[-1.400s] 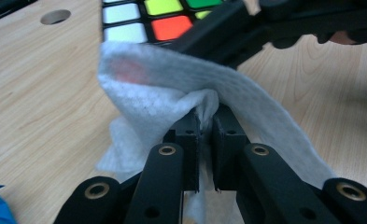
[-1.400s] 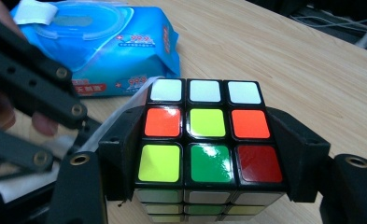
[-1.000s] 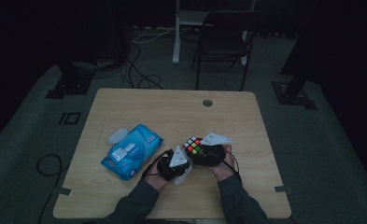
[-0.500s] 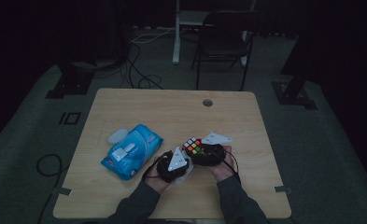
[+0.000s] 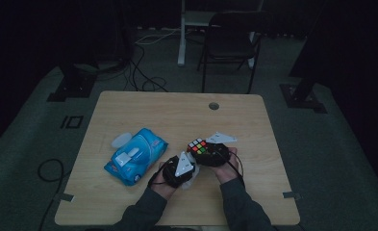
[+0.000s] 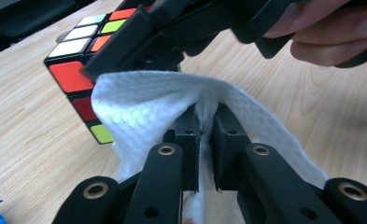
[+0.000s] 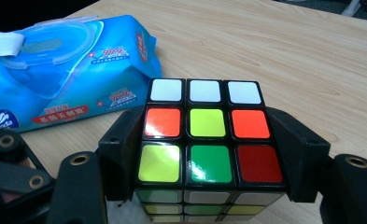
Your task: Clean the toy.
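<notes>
Wiping step, judged under way. The right gripper point(image 7: 204, 154) clamps the puzzle cube point(image 7: 204, 135) near table point(image 5: 143, 103) centre; the left gripper point(image 6: 204, 135), at its 7 o'clock, pinches a white wipe point(image 6: 139, 105) against one face. Next: rub across it. Wipes pack point(image 5: 136, 156) lies at 9 o'clock.

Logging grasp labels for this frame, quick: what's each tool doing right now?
Left tool: closed, pinching a white wipe.
Right tool: closed on the puzzle cube, one jaw on each side.
</notes>
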The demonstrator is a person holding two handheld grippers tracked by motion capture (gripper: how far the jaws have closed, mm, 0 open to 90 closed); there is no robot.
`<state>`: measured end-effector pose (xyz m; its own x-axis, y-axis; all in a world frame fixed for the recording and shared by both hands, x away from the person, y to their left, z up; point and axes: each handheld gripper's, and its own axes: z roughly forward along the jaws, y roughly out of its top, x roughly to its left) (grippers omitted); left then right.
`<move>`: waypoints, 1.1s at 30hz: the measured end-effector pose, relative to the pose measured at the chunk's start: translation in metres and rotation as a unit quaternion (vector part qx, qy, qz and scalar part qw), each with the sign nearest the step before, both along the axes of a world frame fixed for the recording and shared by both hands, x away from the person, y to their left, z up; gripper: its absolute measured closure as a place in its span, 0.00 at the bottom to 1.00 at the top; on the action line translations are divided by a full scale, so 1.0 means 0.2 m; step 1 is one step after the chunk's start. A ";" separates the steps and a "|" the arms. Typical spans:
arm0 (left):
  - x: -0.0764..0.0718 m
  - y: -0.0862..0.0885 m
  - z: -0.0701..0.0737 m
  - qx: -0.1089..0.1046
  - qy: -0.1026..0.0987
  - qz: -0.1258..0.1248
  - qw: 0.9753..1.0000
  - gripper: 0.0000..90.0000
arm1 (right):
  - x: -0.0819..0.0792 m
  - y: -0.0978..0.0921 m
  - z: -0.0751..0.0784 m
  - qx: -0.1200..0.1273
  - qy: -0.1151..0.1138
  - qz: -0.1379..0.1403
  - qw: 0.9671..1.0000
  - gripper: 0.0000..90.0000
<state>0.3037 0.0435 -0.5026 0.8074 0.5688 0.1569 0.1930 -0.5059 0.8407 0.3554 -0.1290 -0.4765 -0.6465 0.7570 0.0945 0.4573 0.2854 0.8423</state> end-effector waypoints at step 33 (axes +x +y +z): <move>0.07 -0.11 -0.05 -0.037 0.006 0.003 0.999 0.93 | 0.02 0.01 0.01 0.037 0.024 -0.011 0.999 0.38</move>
